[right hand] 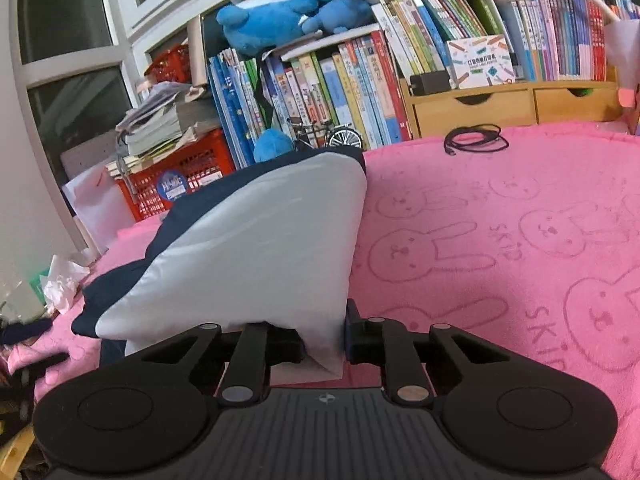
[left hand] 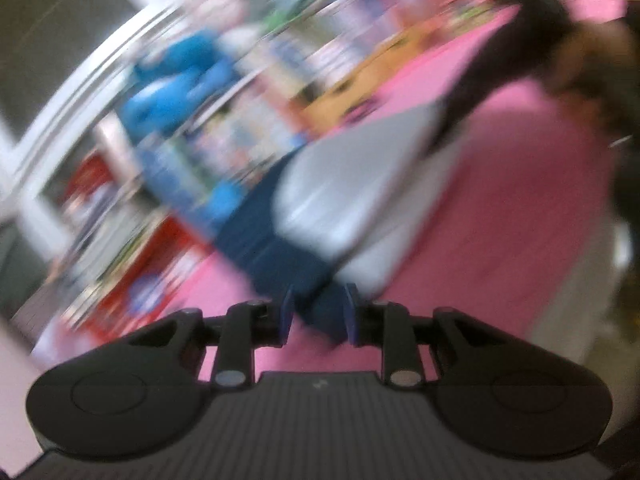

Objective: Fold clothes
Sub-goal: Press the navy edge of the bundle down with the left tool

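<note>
- The garment (right hand: 256, 240), pale grey over navy, lies bunched on the pink blanket (right hand: 500, 240), in front of the books (right hand: 360, 92) and red crate (right hand: 180, 176).
- The right gripper (right hand: 324, 336) pinches a grey corner of it; the cloth rises from the jaws in a taut peak.
- The left gripper (left hand: 319, 314) has its jaws a little apart, with navy cloth between them; the view is blurred, so I cannot tell whether the pads press on it.
- A black cable (right hand: 476, 140) lies coiled well behind.

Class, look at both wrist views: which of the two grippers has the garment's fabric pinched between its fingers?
The right gripper: a corner of the white-and-navy garment is clamped there. The left gripper stands apart, navy cloth between its pads but not pressed.
</note>
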{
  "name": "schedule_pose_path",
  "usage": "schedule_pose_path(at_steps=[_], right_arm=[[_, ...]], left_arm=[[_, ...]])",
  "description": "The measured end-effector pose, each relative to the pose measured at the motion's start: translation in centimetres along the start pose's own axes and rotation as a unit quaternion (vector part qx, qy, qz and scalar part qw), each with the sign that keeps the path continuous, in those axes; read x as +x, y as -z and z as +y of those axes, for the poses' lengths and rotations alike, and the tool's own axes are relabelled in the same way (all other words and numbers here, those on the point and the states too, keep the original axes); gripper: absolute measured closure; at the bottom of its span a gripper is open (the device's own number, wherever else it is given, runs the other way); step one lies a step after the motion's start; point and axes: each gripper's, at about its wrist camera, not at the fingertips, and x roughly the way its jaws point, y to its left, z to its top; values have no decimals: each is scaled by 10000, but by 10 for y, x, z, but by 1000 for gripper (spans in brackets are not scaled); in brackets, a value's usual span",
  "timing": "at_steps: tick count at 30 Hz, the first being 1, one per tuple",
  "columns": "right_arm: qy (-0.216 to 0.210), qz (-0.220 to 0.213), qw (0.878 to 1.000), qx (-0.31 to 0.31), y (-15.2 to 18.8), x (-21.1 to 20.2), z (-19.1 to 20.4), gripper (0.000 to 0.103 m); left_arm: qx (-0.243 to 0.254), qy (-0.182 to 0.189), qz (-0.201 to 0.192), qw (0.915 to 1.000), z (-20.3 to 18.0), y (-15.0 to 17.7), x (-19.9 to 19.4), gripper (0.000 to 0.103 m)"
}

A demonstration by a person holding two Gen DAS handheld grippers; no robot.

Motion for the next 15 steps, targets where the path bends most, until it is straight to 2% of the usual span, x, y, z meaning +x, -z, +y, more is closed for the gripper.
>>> schedule_pose_path(at_steps=[3, 6, 8, 9, 10, 12, 15], right_arm=[[-6, 39, 10000, -20, -5, 0, 1, 84], [-5, 77, 10000, -42, -7, 0, 1, 85], [-11, 95, 10000, -21, -8, -1, 1, 85], [-10, 96, 10000, -14, -8, -1, 0, 85], [1, 87, 10000, -18, -8, -2, 0, 85], [34, 62, 9999, -80, -9, -3, 1, 85], [150, -12, 9994, -307, -8, -5, 4, 85]], left_arm=[[188, 434, -367, 9982, -26, -20, 18, 77], [466, 311, -469, 9973, -46, -33, 49, 77], [490, 227, -299, 9981, -50, -39, 69, 77], [466, 183, -180, 9986, -50, -39, 77, 85], [435, 152, -82, 9989, -48, -38, 82, 88], [395, 121, 65, 9991, -42, -30, 82, 94], [401, 28, 327, 9987, -29, -11, 71, 94]])
